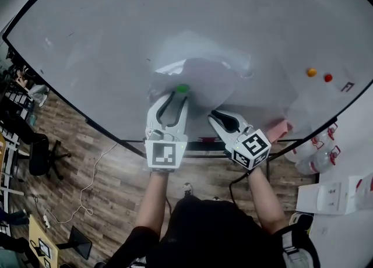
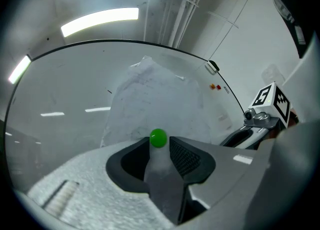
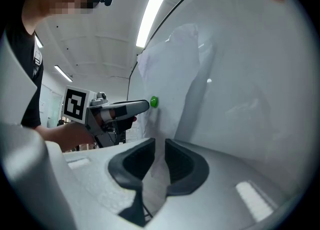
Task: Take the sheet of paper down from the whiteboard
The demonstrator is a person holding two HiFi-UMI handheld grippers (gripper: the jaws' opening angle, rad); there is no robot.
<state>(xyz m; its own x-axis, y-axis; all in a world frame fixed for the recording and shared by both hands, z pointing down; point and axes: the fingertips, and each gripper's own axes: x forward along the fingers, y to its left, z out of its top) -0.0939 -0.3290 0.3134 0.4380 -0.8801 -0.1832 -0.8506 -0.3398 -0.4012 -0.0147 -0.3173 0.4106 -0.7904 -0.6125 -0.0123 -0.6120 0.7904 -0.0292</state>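
While I stand close up to the wide white whiteboard [image 1: 116, 39] [image 2: 60, 89] [image 3: 250, 74], the crumpled white sheet of paper [image 1: 201, 77] [image 2: 155, 104] [image 3: 170, 74] is on it right in front of me, buckled and standing off the surface along its upper edge. One small round green magnet [image 1: 182, 88] [image 2: 158, 138] [image 3: 153, 102] sits on the sheet's lower part, toward my left.

My left claw [image 1: 178, 95] [image 2: 160, 146] is pointed straight at that magnet, jaws spread apart. The green dot shows right at the tips, in the gap between them. I can't tell if either pad touches it, and nothing is clamped.

My right claw [image 1: 213, 114] [image 3: 160, 141] is lower and to the right, at the sheet's bottom edge. Its jaws are pressed nearly together, with a white strip of the paper running up through the slit between them, so it is pinching the sheet. From there the paper rises in a long fold against the board.

Both claws sit side by side, close but apart. Off to the right, well clear of the sheet, a round orange magnet [image 1: 312, 72] and a round red magnet [image 1: 328, 77] cling to the board.
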